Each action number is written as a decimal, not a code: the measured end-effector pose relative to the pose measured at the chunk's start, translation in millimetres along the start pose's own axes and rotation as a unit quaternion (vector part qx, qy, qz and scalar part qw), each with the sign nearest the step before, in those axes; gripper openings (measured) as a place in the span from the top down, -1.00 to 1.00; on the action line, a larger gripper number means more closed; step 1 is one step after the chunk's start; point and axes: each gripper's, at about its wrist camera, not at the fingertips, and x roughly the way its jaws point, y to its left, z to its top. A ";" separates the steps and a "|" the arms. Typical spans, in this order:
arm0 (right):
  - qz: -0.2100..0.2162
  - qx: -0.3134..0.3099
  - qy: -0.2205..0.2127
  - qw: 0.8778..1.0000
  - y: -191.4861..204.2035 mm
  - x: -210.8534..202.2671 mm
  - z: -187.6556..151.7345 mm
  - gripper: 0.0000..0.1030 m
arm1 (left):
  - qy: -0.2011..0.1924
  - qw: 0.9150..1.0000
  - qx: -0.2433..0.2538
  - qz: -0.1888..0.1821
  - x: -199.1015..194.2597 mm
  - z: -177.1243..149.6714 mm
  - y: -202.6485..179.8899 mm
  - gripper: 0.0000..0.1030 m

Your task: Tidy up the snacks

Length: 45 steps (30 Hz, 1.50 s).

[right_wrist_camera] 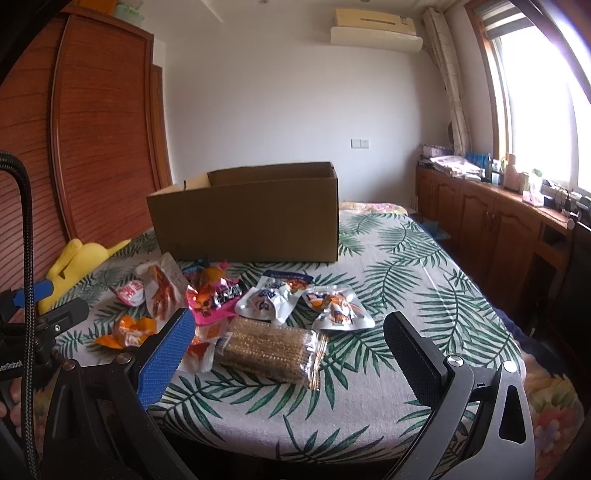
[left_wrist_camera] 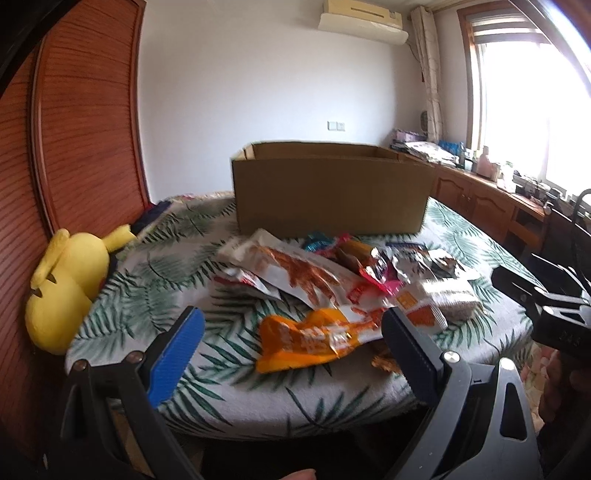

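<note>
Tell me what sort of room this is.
Most likely a bedroom at home: the snacks lie on a leaf-print bedspread with a yellow plush toy beside it, next to a tall wooden wardrobe. An air conditioner hangs on the wall.

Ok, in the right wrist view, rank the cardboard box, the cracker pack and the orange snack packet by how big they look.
1. cardboard box, clearly largest
2. cracker pack
3. orange snack packet, smallest, though the left finger partly hides it
</note>
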 end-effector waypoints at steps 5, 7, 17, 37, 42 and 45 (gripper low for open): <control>0.002 -0.006 0.018 1.000 -5.5 9.4 -4.5 -1.00 | 0.025 0.999 0.010 -0.032 7.3 -9.4 -12.8 -0.87; 0.008 -0.008 0.027 1.000 -7.2 12.5 -6.1 -1.00 | 0.032 0.998 0.015 -0.044 8.9 -12.2 -18.8 -0.83; 0.034 -0.011 0.067 0.997 -12.4 26.0 -13.0 -0.93 | 0.067 0.992 0.022 -0.102 15.4 -22.0 -38.3 -0.39; 0.067 -0.016 0.106 0.992 -15.8 49.6 -17.8 -0.82 | 0.104 0.987 0.020 -0.121 52.5 -15.5 -45.9 0.44; 0.075 -0.019 0.115 0.990 -11.4 62.2 -18.0 -0.81 | 0.104 0.986 0.015 -0.129 51.5 -14.2 -42.4 0.54; 0.082 -0.011 0.119 0.989 -9.4 67.2 -16.9 -0.80 | 0.105 0.985 0.010 -0.136 50.5 -14.0 -40.0 0.55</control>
